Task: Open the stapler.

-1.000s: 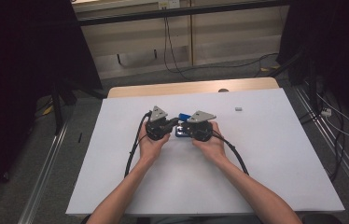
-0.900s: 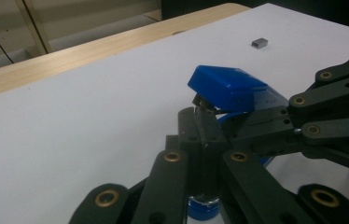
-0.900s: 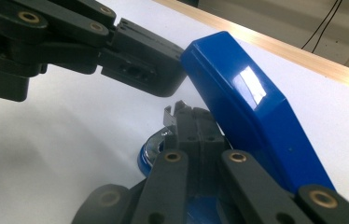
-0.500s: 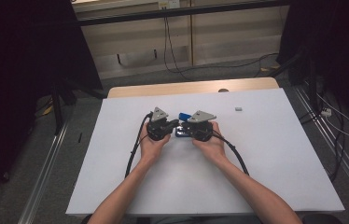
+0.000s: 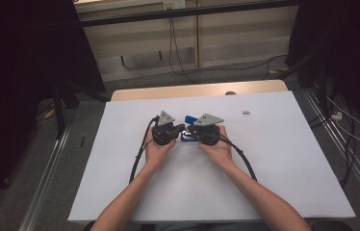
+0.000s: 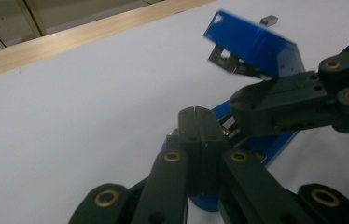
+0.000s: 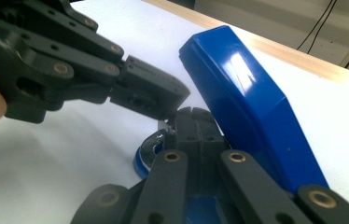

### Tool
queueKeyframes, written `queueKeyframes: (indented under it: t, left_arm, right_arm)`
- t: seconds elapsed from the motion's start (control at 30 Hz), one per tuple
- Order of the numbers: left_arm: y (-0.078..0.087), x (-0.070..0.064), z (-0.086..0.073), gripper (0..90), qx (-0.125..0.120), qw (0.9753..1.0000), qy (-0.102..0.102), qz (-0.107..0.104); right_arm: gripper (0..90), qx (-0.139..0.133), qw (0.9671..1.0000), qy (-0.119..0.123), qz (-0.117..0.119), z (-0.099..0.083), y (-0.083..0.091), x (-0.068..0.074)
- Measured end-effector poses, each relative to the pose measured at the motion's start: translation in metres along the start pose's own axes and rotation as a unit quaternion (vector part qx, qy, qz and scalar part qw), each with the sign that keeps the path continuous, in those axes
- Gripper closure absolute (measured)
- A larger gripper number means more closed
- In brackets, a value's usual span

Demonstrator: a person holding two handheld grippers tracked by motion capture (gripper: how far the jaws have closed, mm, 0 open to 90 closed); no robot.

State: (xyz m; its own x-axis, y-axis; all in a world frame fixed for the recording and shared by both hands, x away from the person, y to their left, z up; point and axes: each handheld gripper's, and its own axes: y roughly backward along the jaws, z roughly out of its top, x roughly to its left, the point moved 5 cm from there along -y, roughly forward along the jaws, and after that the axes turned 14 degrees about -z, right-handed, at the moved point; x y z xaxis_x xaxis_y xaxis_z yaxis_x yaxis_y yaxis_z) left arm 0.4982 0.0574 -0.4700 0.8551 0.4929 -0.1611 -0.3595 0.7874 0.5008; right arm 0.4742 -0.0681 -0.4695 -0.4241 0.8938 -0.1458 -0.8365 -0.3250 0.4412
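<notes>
Stapler: a blue stapler (image 5: 189, 131) lies on the table between the two hands, about the middle of the white sheet; its lid is swung open and stands up at a slant.
Stapler lid: the blue lid (image 6: 255, 46) is raised off the base, with its metal inner arm showing beneath; in the right gripper view the lid (image 7: 247, 107) rises as a glossy slab just beside the jaws.
Stapler base: the blue base (image 6: 261, 149) lies flat on the sheet, its metal magazine channel exposed; whether staples lie in it cannot be told.
Left tongs: the left tongs (image 6: 198, 114) have their jaws pressed together, tips down at the metal part of the base; whether anything is pinched between them cannot be told.
Right tongs: the right tongs (image 7: 192, 114) also have jaws closed together, tips at the rounded end of the base beside the lid; a grip on it cannot be made out.
Meeting point: in the high view the left tongs (image 5: 180, 130) and right tongs (image 5: 193, 134) come tip to tip over the stapler.
Small block: a little grey block (image 5: 246, 112) lies on the sheet well apart, toward the far right.
Table: white sheet over a wooden table (image 5: 168, 91), whose far edge shows bare.
</notes>
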Motion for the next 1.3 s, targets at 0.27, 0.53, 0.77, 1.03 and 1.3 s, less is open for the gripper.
queueKeyframes:
  t: [0.27,0.53,0.77,1.03,1.3]
  left_arm:
    - [-0.002,0.001,-0.002,90.0,0.002,1.0,-0.005,-0.003]
    - [-0.002,0.001,-0.002,90.0,0.0,0.9999,-0.009,-0.006]
    - [-0.002,0.001,-0.002,90.0,-0.002,0.9999,-0.009,-0.006]
    - [-0.002,0.001,-0.002,90.0,-0.001,0.9999,-0.012,-0.005]
    - [-0.002,0.001,-0.002,90.0,-0.001,0.9998,-0.016,-0.006]
  right_arm:
    - [90.0,-0.003,1.0,-0.004,-0.006,-0.001,0.0,0.001]
    - [90.0,-0.013,0.9996,-0.011,-0.023,0.003,0.004,-0.003]
    - [90.0,-0.017,0.9993,-0.014,-0.031,0.005,0.007,-0.006]
    - [90.0,-0.019,0.9987,-0.023,-0.041,0.007,0.01,-0.01]
    - [90.0,-0.019,0.9982,-0.03,-0.048,0.008,0.013,-0.013]
